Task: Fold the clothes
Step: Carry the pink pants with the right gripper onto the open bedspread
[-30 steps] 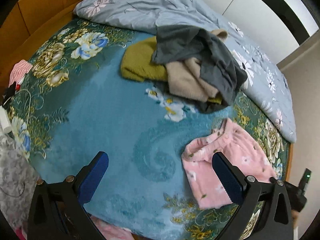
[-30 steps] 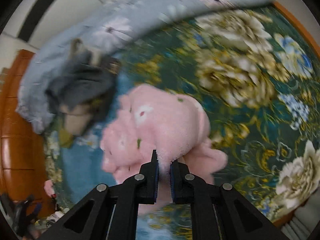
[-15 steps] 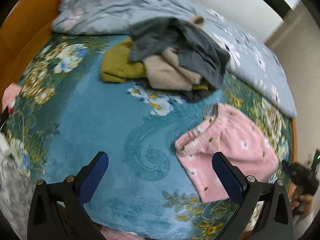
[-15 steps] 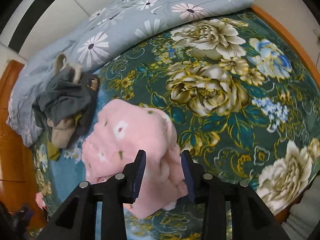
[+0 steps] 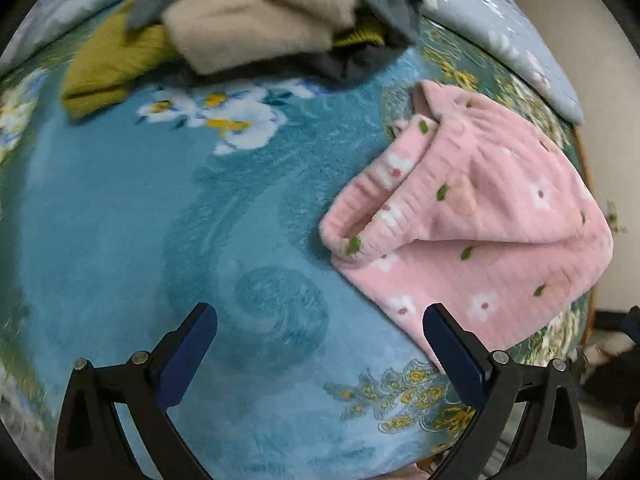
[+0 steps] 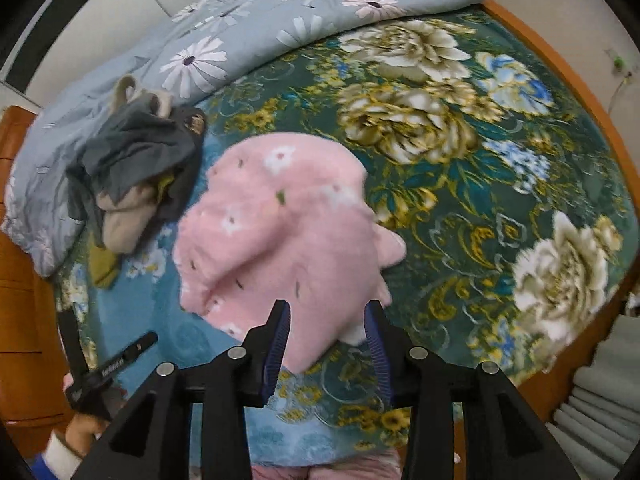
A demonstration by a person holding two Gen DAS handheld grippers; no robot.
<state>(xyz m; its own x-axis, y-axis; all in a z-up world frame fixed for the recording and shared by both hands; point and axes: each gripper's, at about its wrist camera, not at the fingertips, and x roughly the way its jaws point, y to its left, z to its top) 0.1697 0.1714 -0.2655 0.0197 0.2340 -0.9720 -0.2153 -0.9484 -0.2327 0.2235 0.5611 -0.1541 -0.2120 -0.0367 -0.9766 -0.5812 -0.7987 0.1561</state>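
Note:
A pink fleece garment with small flowers [image 5: 472, 216] lies folded on the teal floral bedspread [image 5: 160, 220], its ribbed waistband facing left. It also shows in the right wrist view [image 6: 288, 220]. My left gripper [image 5: 320, 344] is open and empty, low over the bedspread, its right finger at the garment's near edge. My right gripper [image 6: 326, 332] is open, its fingers on either side of the garment's near end without gripping it. A pile of grey, beige and olive clothes [image 5: 260, 28] lies beyond; it also shows in the right wrist view [image 6: 132, 168].
A grey-blue flowered quilt [image 6: 248, 36] runs along the far side of the bed. The wooden bed frame [image 6: 568, 68] borders the right edge. The other hand-held gripper [image 6: 100, 372] shows at lower left. Grey folded fabric [image 6: 600, 400] lies off the bed at right.
My right gripper let go of the pink garment and opened wider. My left gripper moved forward and right, toward the garment and the clothes pile, still open.

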